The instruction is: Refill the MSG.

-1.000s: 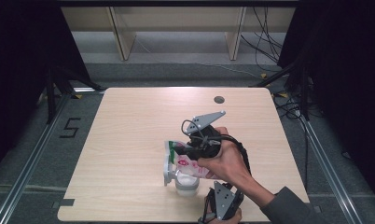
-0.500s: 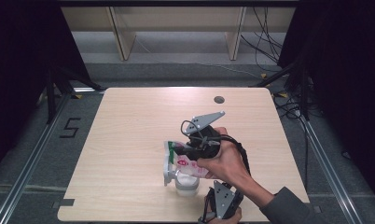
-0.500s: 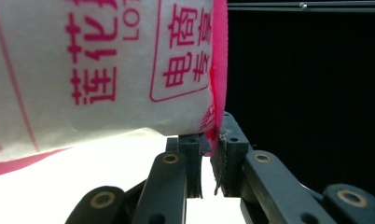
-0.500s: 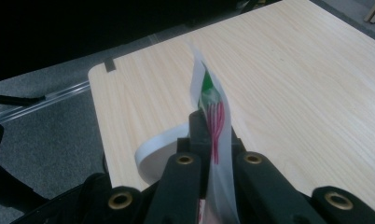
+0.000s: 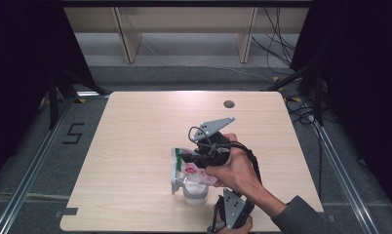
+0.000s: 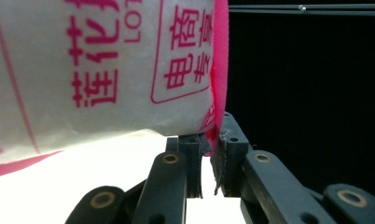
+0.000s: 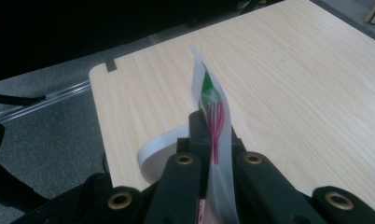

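Gripping one white pouch (image 5: 194, 171) above a cup (image 5: 194, 191), both tongs (image 5: 200, 158) (image 5: 222, 214) clamp its edges

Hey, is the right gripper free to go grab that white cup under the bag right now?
Probably not. The right gripper is shut on the bag, whose edge sits between its jaws above the white cup; it would have to let go first.

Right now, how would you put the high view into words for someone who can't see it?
Two hand-held grippers hold a white and pink printed bag above a white cup on a pale wooden table. The right gripper pinches its top edge.
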A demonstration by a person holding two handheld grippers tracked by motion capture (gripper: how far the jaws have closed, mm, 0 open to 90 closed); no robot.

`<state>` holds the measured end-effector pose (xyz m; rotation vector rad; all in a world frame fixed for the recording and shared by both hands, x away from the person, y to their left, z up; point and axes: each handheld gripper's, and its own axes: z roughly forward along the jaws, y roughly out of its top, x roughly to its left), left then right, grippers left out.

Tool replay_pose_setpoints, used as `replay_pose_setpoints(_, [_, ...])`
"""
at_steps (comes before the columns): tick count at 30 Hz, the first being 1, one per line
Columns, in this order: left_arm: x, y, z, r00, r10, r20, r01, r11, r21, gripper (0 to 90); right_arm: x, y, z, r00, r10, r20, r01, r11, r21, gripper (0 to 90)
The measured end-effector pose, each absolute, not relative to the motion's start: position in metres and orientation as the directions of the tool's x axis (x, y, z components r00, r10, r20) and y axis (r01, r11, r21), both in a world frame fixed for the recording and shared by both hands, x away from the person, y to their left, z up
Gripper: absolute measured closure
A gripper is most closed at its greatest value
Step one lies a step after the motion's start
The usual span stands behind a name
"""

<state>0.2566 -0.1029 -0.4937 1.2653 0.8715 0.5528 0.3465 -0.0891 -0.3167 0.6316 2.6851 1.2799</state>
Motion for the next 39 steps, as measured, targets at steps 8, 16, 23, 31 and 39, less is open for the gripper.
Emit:
replay_pose_setpoints(8, [0.2552, -0.0972, -0.4932, 0.585, 0.784, -0.207, 0.124, 0.165, 0.978, 81.7, 0.3447, -0.0895, -0.3166, -0.904, 0.416, 0.095, 0.337, 0.56, 0.757, 90.0])
replay_pose_setpoints(16, [0.2557, -0.0971, -0.4929, 0.587, 0.782, -0.207, 0.125, 0.165, 0.978, 81.8, 0.3457, -0.0895, -0.3168, -0.905, 0.414, 0.096, 0.336, 0.559, 0.758, 90.0])
replay_pose_setpoints(23, [0.2552, -0.0969, -0.4922, 0.586, 0.784, -0.205, 0.122, 0.164, 0.979, 81.7, 0.3454, -0.0895, -0.3159, -0.906, 0.413, 0.092, 0.332, 0.559, 0.76, 90.0])
replay_pose_setpoints(31, [0.2558, -0.1, -0.4932, 0.566, 0.798, -0.209, 0.101, 0.184, 0.978, 81.7, 0.3467, -0.0909, -0.3156, -0.912, 0.402, 0.087, 0.319, 0.558, 0.766, 90.0])
replay_pose_setpoints(39, [0.2554, -0.1007, -0.494, 0.575, 0.791, -0.211, 0.104, 0.184, 0.977, 81.7, 0.3457, -0.0926, -0.3153, -0.904, 0.416, 0.099, 0.338, 0.552, 0.762, 90.0])
